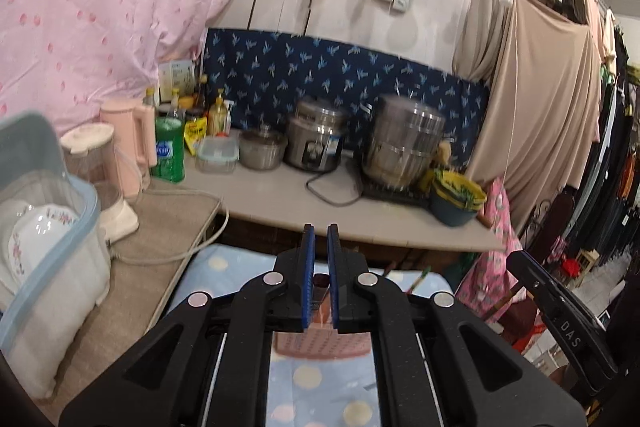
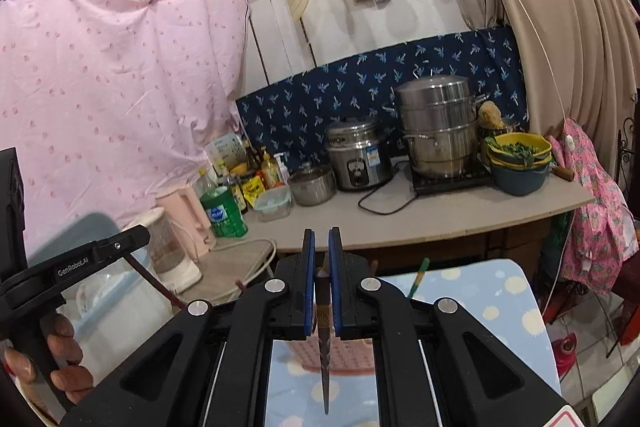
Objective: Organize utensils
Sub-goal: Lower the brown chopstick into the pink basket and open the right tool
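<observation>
My right gripper (image 2: 322, 239) is shut on a knife (image 2: 325, 355); its dark handle is clamped between the blue pads and the blade hangs down toward the camera, over a pink perforated utensil basket (image 2: 332, 359) on the dotted blue cloth (image 2: 480, 291). My left gripper (image 1: 321, 237) has its jaws nearly closed with a narrow gap and nothing visible between them; it hovers above the same pink basket (image 1: 320, 343). A green-handled utensil (image 2: 418, 273) pokes up from the cloth behind the basket; it also shows in the left wrist view (image 1: 418, 279).
A grey counter (image 2: 440, 219) behind holds a rice cooker (image 2: 356, 155), a steel steamer pot (image 2: 440, 131), stacked bowls with greens (image 2: 518, 159), bottles and a green detergent bottle (image 2: 224, 213). A lidded dish rack with plates (image 1: 36, 223) and a blender (image 1: 104, 179) stand left.
</observation>
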`<state>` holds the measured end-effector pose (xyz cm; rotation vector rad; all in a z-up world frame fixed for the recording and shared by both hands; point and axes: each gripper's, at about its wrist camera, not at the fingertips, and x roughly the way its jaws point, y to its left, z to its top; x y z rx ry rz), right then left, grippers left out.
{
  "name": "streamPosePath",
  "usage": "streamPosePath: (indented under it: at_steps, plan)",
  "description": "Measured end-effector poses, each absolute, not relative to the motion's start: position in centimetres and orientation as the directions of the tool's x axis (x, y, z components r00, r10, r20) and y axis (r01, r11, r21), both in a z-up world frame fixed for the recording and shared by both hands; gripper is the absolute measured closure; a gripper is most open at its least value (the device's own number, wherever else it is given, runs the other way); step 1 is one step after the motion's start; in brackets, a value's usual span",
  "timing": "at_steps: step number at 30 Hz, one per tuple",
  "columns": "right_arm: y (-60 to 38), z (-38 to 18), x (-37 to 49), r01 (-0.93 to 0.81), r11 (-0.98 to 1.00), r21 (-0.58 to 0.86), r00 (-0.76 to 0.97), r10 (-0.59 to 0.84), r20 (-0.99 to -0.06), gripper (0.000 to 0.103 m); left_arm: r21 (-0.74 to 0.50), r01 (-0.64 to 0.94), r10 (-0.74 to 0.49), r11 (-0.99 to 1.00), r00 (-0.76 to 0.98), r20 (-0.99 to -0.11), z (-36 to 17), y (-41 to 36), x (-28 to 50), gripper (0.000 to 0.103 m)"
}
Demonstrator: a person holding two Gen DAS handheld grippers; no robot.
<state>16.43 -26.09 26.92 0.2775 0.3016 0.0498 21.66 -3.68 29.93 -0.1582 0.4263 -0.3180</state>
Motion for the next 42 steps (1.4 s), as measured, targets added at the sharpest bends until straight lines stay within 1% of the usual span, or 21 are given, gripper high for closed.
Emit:
streamPosePath:
  at_steps: [4,8,13,15,20,27,31,35,38,42]
  plan:
    - [-26.3,29.4,19.3,-0.007,0.96,0.281,0.969,0.076,-0.234,0.096,-0.214,0.274,-0.333,0.938,0.884,-0.329,31.9,-4.5,23.9,0.097]
    - [-26.4,30.7,22.3,0.003,0.961,0.277,0.972,0.062,-0.225,0.096,-0.209,0.266,-0.323,0.941,0.894,-0.312,32.5,-5.5,26.4,0.097]
    - [-26.5,30.6,25.5,0.007,0.964,0.267,0.969,0.06,-0.241,0.096,-0.204,0.265,-0.319,0.942,0.894,-0.314,32.5,-6.4,28.4,0.097]
    - [-26.5,30.3,26.5,0.008,0.964,0.267,0.966,0.061,-0.25,0.096,-0.204,0.27,-0.324,0.941,0.893,-0.312,32.4,-6.6,28.9,0.103]
    - [-26.4,28.5,28.3,0.008,0.963,0.268,0.955,0.072,-0.287,0.096,-0.213,0.285,-0.341,0.935,0.887,-0.312,32.4,-7.3,29.6,0.103]
    - [-26.3,26.0,29.1,0.01,0.966,0.258,0.941,0.078,-0.33,0.096,-0.193,0.298,-0.346,0.935,0.885,-0.31,32.3,-7.2,28.8,0.103]
    - [-26.4,25.6,28.2,0.007,0.967,0.255,0.94,0.08,-0.33,0.096,-0.17,0.287,-0.33,0.943,0.88,-0.342,31.0,-6.5,27.9,0.103]
    - [-26.7,26.7,25.9,-0.001,0.966,0.257,0.951,0.081,-0.299,0.096,-0.138,0.291,-0.322,0.947,0.865,-0.386,28.6,-5.7,26.4,0.103]
    - [-27.5,27.7,23.4,-0.002,0.964,0.265,0.961,0.075,-0.266,0.096,-0.106,0.3,-0.315,0.948,0.84,-0.441,25.9,-5.5,25.0,0.103]
    - [-28.7,27.7,19.7,0.015,0.964,0.266,0.964,0.057,-0.261,0.096,-0.08,0.319,-0.312,0.944,0.788,-0.53,21.2,-5.5,23.5,0.103]
